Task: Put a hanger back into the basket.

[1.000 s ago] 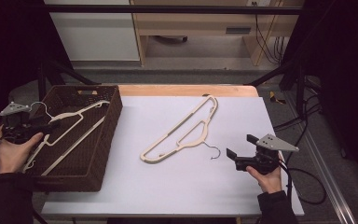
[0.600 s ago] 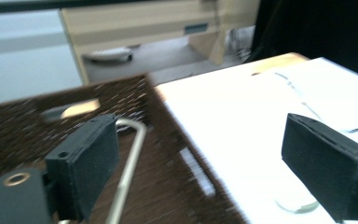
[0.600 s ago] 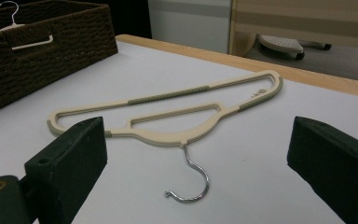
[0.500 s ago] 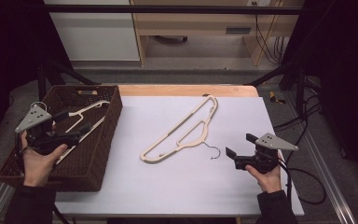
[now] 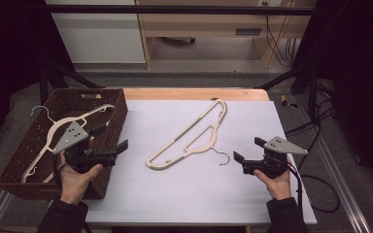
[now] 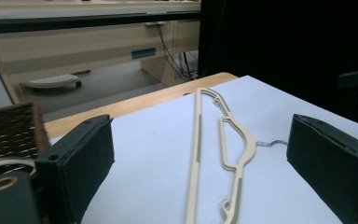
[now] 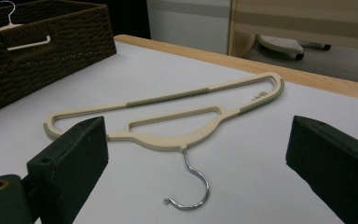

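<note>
White tabletop [image 5: 175, 194] bears a cream plastic hanger with metal hook [image 5: 189, 138] between the empty, wide-open left gripper [image 5: 121, 147], whose jaws have just been opening, and the equally wide-open right gripper [image 5: 236, 158].

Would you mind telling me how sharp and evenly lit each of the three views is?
High view: soft, table bright, surroundings dark. Left gripper view: hanger fairly sharp, near jaws blurred. Right gripper view: hook crisp, slight glint, basket dim.

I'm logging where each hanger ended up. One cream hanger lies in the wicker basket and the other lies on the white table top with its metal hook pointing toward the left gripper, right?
Nearly. The hanger on the table has its hook toward the right gripper, not the left, as the high view shows. The other hanger does lie in the basket.
</note>
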Available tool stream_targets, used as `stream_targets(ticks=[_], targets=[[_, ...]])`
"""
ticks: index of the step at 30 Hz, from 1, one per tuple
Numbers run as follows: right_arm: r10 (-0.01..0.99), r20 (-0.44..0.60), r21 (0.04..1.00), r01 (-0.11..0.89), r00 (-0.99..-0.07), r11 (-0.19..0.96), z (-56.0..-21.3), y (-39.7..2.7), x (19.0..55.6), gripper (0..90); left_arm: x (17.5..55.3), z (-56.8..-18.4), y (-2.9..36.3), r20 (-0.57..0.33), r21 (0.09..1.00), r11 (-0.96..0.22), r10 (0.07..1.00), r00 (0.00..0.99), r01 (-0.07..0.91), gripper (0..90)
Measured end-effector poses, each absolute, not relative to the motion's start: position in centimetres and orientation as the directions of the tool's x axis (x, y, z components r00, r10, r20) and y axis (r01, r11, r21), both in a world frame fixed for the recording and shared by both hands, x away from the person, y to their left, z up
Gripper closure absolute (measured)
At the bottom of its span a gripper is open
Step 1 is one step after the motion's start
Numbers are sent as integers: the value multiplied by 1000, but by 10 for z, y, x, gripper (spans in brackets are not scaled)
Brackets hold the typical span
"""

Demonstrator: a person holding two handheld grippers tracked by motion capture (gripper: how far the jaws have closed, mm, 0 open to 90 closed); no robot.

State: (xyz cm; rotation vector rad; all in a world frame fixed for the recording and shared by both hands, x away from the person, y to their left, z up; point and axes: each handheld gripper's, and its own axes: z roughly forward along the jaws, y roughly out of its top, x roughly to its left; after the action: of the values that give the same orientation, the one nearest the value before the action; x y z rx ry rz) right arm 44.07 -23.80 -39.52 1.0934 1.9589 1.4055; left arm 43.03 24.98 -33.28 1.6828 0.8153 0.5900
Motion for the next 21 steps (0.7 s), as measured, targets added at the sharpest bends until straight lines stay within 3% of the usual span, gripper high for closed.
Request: stream_targets(ticks=[9, 21], targets=[[823, 62, 928, 336, -565, 161, -396, -226, 452, 65, 435, -356, 213, -29, 944, -209, 717, 697, 254, 70], [816, 65, 905, 378, -574, 194, -409, -205, 488, 114, 441, -383, 201, -50, 921, -247, 692, 720, 301, 70]])
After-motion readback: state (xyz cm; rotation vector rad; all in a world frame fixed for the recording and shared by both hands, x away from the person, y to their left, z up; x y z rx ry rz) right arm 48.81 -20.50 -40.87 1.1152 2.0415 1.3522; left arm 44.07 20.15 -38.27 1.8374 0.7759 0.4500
